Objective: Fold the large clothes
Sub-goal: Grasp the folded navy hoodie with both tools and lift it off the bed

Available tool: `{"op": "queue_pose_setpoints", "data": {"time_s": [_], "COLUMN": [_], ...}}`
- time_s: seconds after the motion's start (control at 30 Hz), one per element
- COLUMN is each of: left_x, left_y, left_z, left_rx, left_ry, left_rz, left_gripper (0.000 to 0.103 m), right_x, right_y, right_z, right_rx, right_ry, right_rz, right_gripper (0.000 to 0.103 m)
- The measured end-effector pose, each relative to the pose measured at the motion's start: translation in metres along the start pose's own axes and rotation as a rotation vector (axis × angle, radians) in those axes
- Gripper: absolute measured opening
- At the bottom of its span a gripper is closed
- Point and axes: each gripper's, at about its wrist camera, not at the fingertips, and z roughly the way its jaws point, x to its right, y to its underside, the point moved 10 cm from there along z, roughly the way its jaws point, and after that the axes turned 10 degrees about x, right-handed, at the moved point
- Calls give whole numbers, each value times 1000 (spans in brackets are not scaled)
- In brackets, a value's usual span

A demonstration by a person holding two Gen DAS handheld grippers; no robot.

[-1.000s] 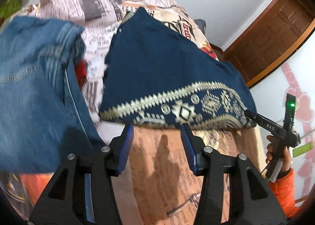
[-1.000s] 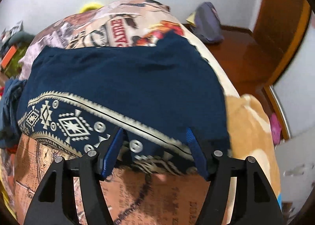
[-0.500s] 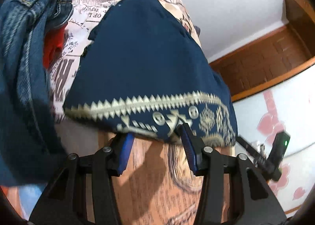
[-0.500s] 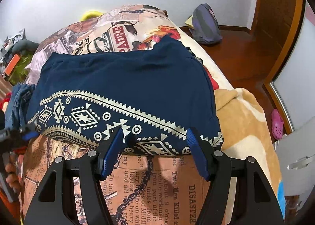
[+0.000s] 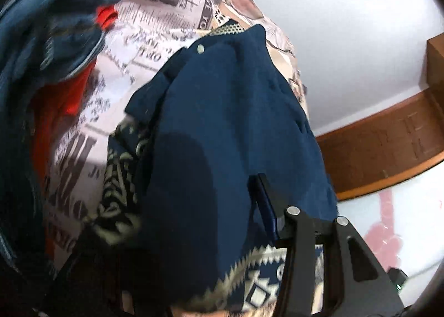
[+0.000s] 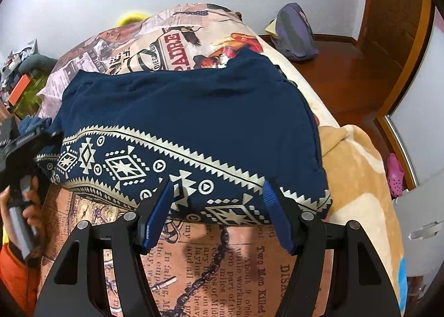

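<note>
A folded navy garment (image 6: 194, 111) with a cream patterned band lies on the printed bedspread (image 6: 222, 267). My right gripper (image 6: 219, 214) is open at the garment's near edge, fingers over the patterned band, holding nothing. In the left wrist view the same garment (image 5: 222, 136) fills the middle and drapes over the left finger. My left gripper (image 5: 199, 222) has pushed into its left end; only the right finger (image 5: 266, 206) shows. From the right wrist view the left gripper (image 6: 30, 145) sits at the garment's left corner.
A blue denim garment (image 5: 41, 25) and a red cloth (image 5: 69, 89) lie left of the navy one. A tan blanket (image 6: 360, 178) covers the bed's right side. A purple bag (image 6: 294, 34) lies on the wooden floor, and a pink shoe (image 6: 395, 175) is beside the bed.
My left gripper moved forward into the garment's left end, and the cloth now covers its left finger. My right gripper drew back to the near edge and stays open.
</note>
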Motion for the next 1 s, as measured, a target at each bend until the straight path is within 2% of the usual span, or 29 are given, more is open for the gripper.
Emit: {"op": "queue_pose_setpoints", "data": {"time_s": [0.07, 0.1, 0.13, 0.17, 0.23, 0.33, 0.4, 0.5, 0.57, 0.7, 0.77, 0.87, 1.0], "left_x": [1, 4, 8, 12, 27, 48, 68, 85, 97, 101, 98, 94, 90], "left_y": [-5, -7, -9, -11, -16, -27, -40, -52, -69, -98, -103, -105, -89], "left_z": [3, 4, 4, 1, -9, -34, -59, -89, -118, -164, -177, -179, -167], "left_rx": [13, 20, 27, 38, 62, 115, 160, 212, 280, 411, 444, 447, 417], "left_ry": [-58, -87, -115, -137, -151, -121, -58, -22, -1, -19, -31, -86, -126], "left_rz": [31, 52, 78, 116, 187, 264, 305, 317, 329, 373, 389, 456, 513], "left_gripper": [46, 40, 29, 22, 13, 11, 10, 10, 10, 10, 10, 10, 10], "right_x": [-2, -4, -5, -7, -11, -17, -24, -40, -57, -105, -130, -166, -193], "right_y": [0, -1, -1, -3, -7, -14, -22, -33, -42, -54, -53, -43, -20], "right_z": [0, -2, -3, -4, -9, -15, -19, -24, -27, -25, -17, 3, 32], "right_rx": [-2, -3, -2, -1, 5, 20, 32, 50, 66, 85, 79, 35, -24], "right_ry": [4, 3, 1, -2, -3, -2, -6, -24, -53, -129, -162, -214, -223], "right_rz": [-4, -5, -5, -7, -17, -38, -52, -66, -77, -119, -142, -170, -201], "right_gripper": [63, 63, 63, 63, 63, 63, 63, 63, 63, 63, 63, 63, 63]}}
